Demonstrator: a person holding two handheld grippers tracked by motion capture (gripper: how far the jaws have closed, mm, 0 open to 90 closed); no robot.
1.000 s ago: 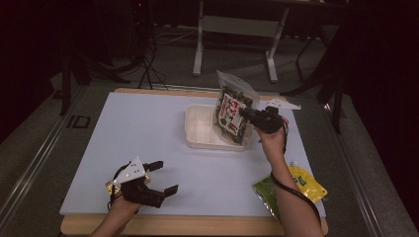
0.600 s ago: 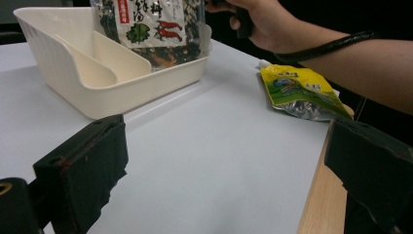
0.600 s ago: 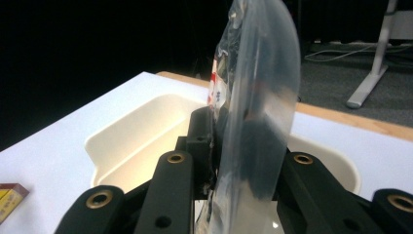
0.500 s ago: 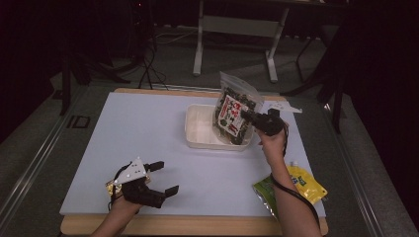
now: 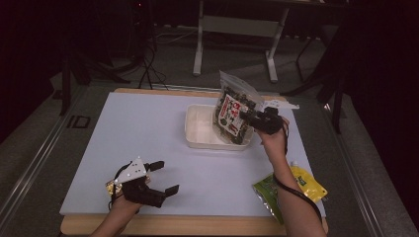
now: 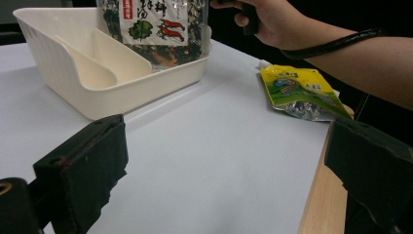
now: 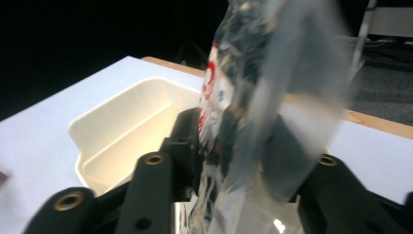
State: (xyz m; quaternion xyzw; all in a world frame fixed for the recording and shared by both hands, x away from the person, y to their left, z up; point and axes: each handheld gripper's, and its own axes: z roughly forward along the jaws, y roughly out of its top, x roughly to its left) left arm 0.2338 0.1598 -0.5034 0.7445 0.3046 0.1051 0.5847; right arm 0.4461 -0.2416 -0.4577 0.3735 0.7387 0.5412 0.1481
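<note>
— The snack bag [image 5: 235, 111] has sunk a little since a second ago; its lower edge now dips inside the cream bin [image 5: 201, 129], where before it hung higher above the rim.

— Who has it?

— The right tool [image 5: 258, 120], clenched on the bag's side edge, at about two o'clock on the surface [image 5: 123, 133]. In the right gripper view the clear film is pinched between the jaws.

— And the other hand?

— The left tool [image 5: 159, 177] rests at seven o'clock, jaws spread, grasping nothing; it hasn't shifted.

— So the bag's going into the bin?

— That's my guess. It's tilted, leaning against the bin's right wall, not yet let go. The yellow-green pouch [image 5: 289, 186] lies at five o'clock, untouched.
</note>
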